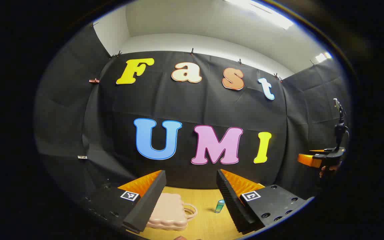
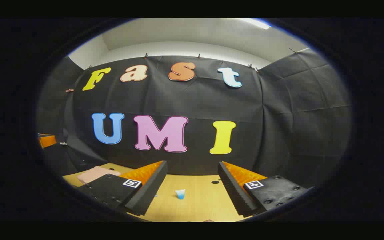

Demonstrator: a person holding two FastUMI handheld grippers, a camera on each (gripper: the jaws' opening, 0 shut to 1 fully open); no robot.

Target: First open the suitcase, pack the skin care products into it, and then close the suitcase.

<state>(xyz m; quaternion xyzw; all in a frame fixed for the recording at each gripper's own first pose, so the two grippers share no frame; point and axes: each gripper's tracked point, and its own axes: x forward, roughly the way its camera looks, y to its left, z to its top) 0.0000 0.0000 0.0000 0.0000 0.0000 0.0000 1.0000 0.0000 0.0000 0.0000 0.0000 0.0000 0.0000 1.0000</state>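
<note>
A small pink suitcase [image 1: 168,213] with a loop handle lies shut on the wooden table [image 1: 205,226], partly behind one finger of my left gripper [image 1: 191,178]. A small teal skin care tube [image 1: 219,206] stands to its right, between the fingers in that view. The left gripper is open, held above the table and holding nothing. In the right gripper view the suitcase [image 2: 93,174] shows at the left, and a pale blue skin care tube [image 2: 180,194] stands on the table ahead of my right gripper [image 2: 192,166], which is open and holds nothing.
The black booth wall closes the back and both sides. A dark round hole [image 2: 215,182] sits in the table near the back. The other gripper [image 1: 322,158], with a hand on it, shows at the far right of the left gripper view.
</note>
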